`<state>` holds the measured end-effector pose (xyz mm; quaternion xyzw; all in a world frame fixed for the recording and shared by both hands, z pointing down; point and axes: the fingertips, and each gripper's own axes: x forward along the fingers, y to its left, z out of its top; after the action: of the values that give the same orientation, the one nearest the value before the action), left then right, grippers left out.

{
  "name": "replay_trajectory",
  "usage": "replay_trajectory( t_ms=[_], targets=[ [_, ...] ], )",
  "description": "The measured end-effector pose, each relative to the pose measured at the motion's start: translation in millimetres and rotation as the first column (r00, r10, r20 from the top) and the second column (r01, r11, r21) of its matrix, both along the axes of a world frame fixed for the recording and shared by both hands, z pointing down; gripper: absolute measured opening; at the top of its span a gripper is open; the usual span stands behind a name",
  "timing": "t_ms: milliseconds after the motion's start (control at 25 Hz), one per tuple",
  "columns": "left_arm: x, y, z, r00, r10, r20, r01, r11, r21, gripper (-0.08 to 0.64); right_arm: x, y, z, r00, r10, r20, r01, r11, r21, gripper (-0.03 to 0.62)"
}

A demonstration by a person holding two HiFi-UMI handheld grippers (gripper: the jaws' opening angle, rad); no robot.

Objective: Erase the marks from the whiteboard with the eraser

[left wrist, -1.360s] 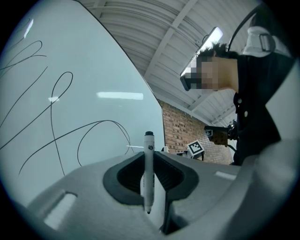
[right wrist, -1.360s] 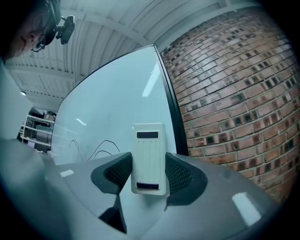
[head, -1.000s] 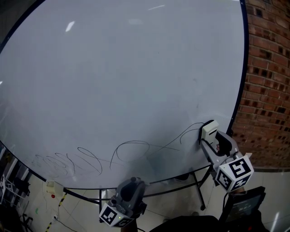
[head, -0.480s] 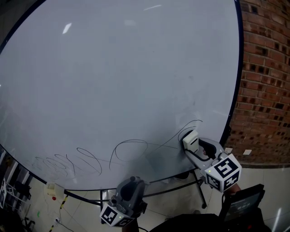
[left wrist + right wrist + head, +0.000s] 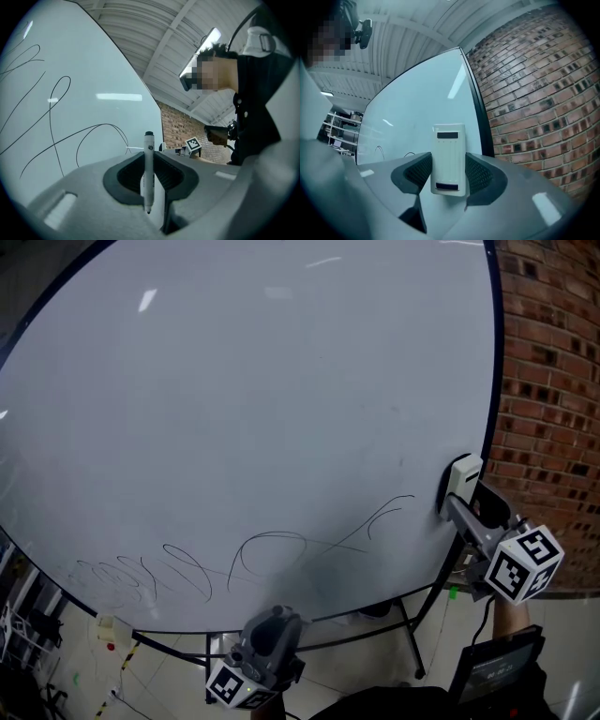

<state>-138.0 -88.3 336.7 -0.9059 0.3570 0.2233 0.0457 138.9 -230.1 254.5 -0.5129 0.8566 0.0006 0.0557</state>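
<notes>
A big whiteboard [image 5: 244, 409] fills the head view, with thin black scribbles [image 5: 272, 554] along its lower part. My right gripper [image 5: 462, 491] is shut on a white eraser [image 5: 461, 478], held at the board's right edge, just right of the last scribble's end [image 5: 398, 504]. The same eraser [image 5: 448, 158] stands upright between the jaws in the right gripper view. Low in front of the board, my left gripper [image 5: 275, 617] is shut on a white marker pen [image 5: 148, 169] with a black cap, away from the board's surface. The scribbles [image 5: 56, 122] also show in the left gripper view.
A brick wall [image 5: 553, 390] stands right of the board. The board's dark stand legs [image 5: 412, 634] reach the pale floor below. Shelving and clutter [image 5: 23, 624] sit at the far lower left. A person [image 5: 253, 93] shows behind in the left gripper view.
My right gripper swept the eraser left onto the scribble's end, then back right and up to the board's edge. The left gripper has not moved.
</notes>
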Motion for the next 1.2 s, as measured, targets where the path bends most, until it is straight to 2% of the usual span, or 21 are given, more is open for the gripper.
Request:
replay_trajectory(
  t_ms=[200, 320, 520, 680, 800, 1000, 1200],
  targets=[
    [-2, 1, 6, 1.000, -0.012, 0.011, 0.012, 1.000, -0.005, 0.061, -2, 1, 1, 1.000, 0.031, 0.002, -0.031, 0.999, 0.014, 0.225],
    [-3, 1, 4, 1.000, -0.013, 0.009, 0.013, 1.000, -0.004, 0.061, -14, 3, 4, 1.000, 0.016, -0.015, -0.016, 1.000, 0.006, 0.225],
    [-9, 2, 10, 1.000, -0.016, 0.014, 0.016, 1.000, -0.015, 0.061, -69, 12, 32, 0.991, -0.101, -0.083, 0.096, 0.994, -0.053, 0.225],
    [-12, 2, 12, 1.000, -0.012, 0.007, 0.012, 1.000, -0.020, 0.061, -115, 21, 76, 0.966, -0.226, -0.127, 0.207, 0.966, -0.152, 0.225],
    [-13, 3, 11, 1.000, -0.008, 0.008, 0.008, 1.000, -0.017, 0.061, -133, 26, 99, 0.950, -0.276, -0.148, 0.245, 0.949, -0.200, 0.225],
    [-15, 4, 9, 1.000, -0.011, 0.010, 0.011, 1.000, -0.008, 0.061, -121, 24, 84, 0.952, -0.260, -0.160, 0.232, 0.958, -0.170, 0.225],
    [-18, 5, 8, 1.000, -0.021, 0.010, 0.021, 1.000, 0.002, 0.061, -81, 15, 30, 0.978, -0.194, -0.072, 0.189, 0.979, -0.076, 0.225]
  ],
)
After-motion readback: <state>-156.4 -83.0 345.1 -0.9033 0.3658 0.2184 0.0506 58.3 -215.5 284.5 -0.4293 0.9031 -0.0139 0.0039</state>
